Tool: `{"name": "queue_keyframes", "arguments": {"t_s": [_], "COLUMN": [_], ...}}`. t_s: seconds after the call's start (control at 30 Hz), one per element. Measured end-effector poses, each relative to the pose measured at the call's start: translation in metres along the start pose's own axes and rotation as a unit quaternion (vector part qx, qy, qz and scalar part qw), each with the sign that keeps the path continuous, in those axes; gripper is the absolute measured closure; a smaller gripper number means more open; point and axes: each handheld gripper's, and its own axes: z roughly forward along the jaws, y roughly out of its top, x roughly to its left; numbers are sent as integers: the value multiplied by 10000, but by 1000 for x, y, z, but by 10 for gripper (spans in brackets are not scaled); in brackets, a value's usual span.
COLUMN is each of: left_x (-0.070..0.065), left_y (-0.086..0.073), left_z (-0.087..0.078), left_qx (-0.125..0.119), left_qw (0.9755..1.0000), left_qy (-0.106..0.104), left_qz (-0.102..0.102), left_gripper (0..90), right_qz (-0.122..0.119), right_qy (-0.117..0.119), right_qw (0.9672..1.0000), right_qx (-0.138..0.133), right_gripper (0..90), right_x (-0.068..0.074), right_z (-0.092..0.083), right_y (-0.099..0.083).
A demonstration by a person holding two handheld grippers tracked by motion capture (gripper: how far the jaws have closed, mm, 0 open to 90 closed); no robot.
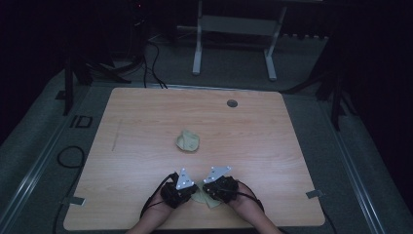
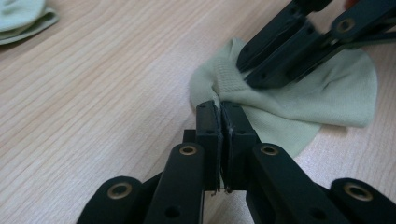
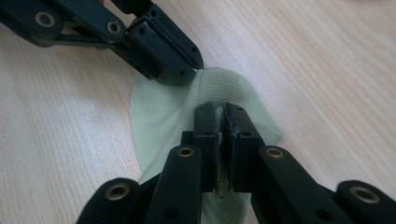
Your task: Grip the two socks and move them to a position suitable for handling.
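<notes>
Dim studio floor and a white metal frame (image 1: 234, 36) are sitting behind the pale wood-grain table (image 1: 146, 122), which is taking up most of the high view. I am working at its near edge, where the person's forearms are coming in and both grippers are meeting over a pale green knitted sock (image 2: 322, 100).

I am keeping the left gripper (image 2: 219, 109) pressed together on the sock's ribbed cuff edge, and the right gripper (image 3: 220, 112) is pinching the same cuff from the other side. Holding two points of the opening this close together looks to me like a setup for spreading or turning the cuff, so I am judging that as the step in hand. A second pale green sock, bunched into a lump (image 1: 188, 141), is lying near the table's middle, well apart, probably waiting its turn.

From above, the grippers' grey plates are covering most of the held sock. How much fabric is sitting between each pair of pads is hard to make out.
</notes>
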Motion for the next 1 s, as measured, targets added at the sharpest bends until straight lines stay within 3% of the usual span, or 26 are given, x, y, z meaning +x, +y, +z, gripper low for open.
{"name": "queue_keyframes", "arguments": {"t_s": [0.1, 0.23, 0.33, 0.53, 0.73, 1.0], "left_x": [1, -1, -1, -2, 2, 2], "left_y": [1, 6, 7, 4, -3, -10], "left_z": [-5, -19, -28, -47, -47, -29], "left_qx": [-126, -264, -282, -271, -163, 89], "left_qw": [9999, 9995, 9995, 9994, 9998, 9999], "left_qy": [47, 169, 130, 181, 130, 130], "left_qz": [-64, 37, 31, 64, -50, -66], "left_gripper": [870, 871, 871, 870, 870, 869], "right_qz": [126, 209, 381, 709, 984, 1323], "right_qy": [-27, -147, -160, -456, -433, -358], "right_qw": [9998, 9991, 9978, 9947, 9932, 9904], "right_qx": [-171, -334, -512, -587, -448, -159], "right_gripper": [848, 848, 848, 847, 846, 845], "right_x": [0, -3, -8, -18, -24, -32], "right_z": [-10, -33, -52, -76, -77, -53], "right_y": [1, 3, 2, -11, -28, -53]}}
